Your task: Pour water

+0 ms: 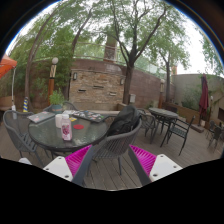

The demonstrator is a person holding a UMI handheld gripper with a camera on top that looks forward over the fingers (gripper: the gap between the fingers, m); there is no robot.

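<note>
The gripper (112, 160) is open and empty, well short of the worktop (45, 133). The cup (65, 128) stands there, ahead and to the left, with a chair (118, 135) between. An approach could likely snag the chair or topple the cup.

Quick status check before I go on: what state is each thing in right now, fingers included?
Fingers: open, holding nothing, well short of the table.
Cup: upright on the glass table, untouched; whether it holds water cannot be told.
Bottle: upright just behind the cup, untouched.
Chair: pulled up to the table, a dark bag resting on it.
Umbrella: folded shut, standing upright.
</note>
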